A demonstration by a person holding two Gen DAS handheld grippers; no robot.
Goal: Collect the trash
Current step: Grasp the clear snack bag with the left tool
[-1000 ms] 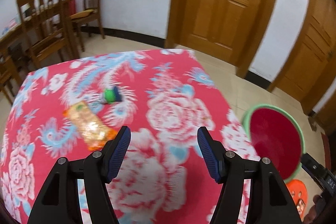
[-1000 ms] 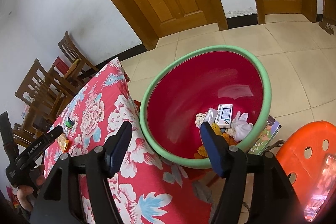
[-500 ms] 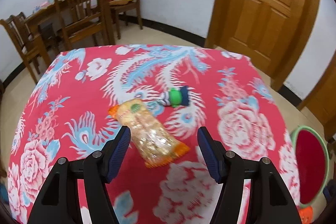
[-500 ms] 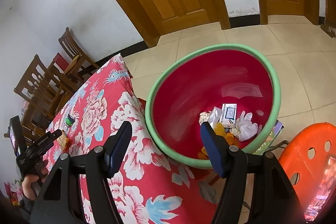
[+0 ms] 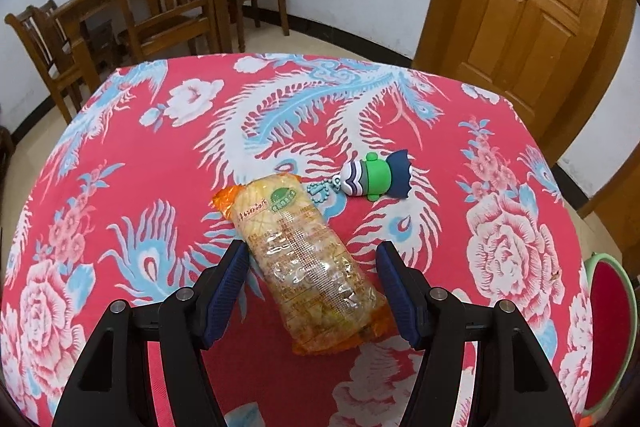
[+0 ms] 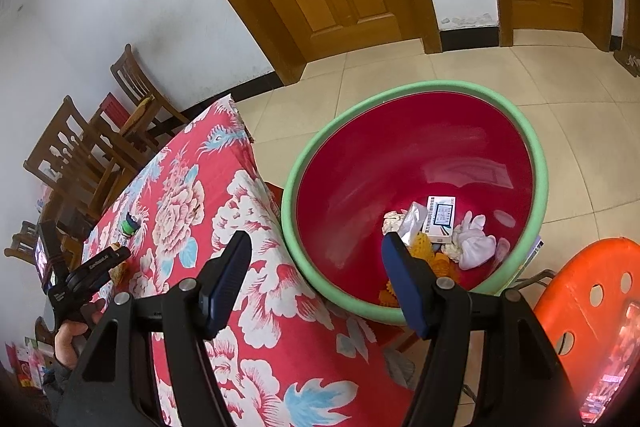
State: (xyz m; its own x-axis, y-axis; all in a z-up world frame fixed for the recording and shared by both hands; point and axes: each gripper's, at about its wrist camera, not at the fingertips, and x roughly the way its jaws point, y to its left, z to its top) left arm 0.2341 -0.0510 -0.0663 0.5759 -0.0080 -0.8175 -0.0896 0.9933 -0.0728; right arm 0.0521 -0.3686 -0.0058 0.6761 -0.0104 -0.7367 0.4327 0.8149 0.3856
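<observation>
L gripper (image 5: 312, 265) & R gripper (image 6: 316, 269): both jaws wide apart.

Table (image 5: 132, 163) draped in a red cloth printed with pink peonies and blue feathers, filling the middle of the left wrist frame. At centre, a clear-and-orange snack packet (image 5: 304, 259) lying flat; just to its upper right, a green-and-navy toy keychain (image 5: 374, 175) on its side.

Open tablecloth (image 5: 120, 155) fills left and upper frame – free passage; toy figure (image 5: 374, 175) lies right of centre, just beside the snack packet (image 5: 304, 259).
</observation>
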